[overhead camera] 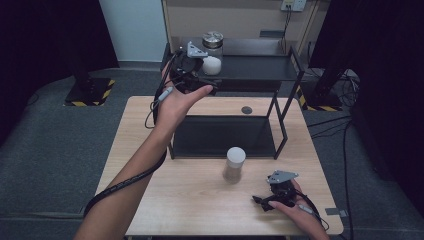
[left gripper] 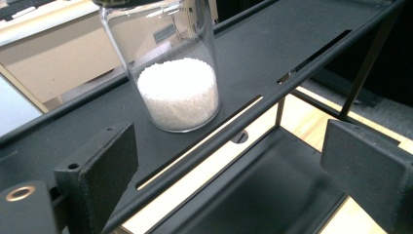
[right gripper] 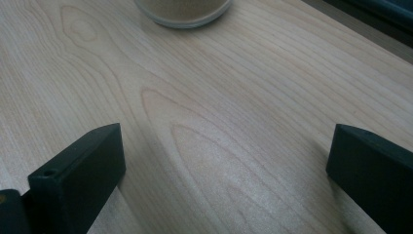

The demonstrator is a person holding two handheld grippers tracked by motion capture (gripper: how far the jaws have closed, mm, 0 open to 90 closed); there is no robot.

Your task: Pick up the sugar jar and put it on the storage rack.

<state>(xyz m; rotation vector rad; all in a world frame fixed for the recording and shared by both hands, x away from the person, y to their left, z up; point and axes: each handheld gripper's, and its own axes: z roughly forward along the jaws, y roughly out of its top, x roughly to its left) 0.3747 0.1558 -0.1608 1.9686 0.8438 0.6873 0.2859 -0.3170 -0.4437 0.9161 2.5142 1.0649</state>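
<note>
- Two jars on show: glass jar point(left gripper: 170, 73) of white granules upright on top tier of black shelf point(overhead camera: 260, 67); second jar point(overhead camera: 234, 164) with tan contents standing on wooden table point(overhead camera: 150, 200), just in front of shelf's lower tier.
- Left gripper point(overhead camera: 192, 75) raised beside glass jar, jaws spread wide, nothing between them, jar just beyond the tips.
- Right gripper point(overhead camera: 272, 197) low over table, jaws equally wide, empty, second jar near.
- Likely either a grasp or a release; cannot tell which.
- For a clean grasp: square jaws to jar's lower body, straddle evenly, close gently, lift straight, clear of shelf rail.
</note>
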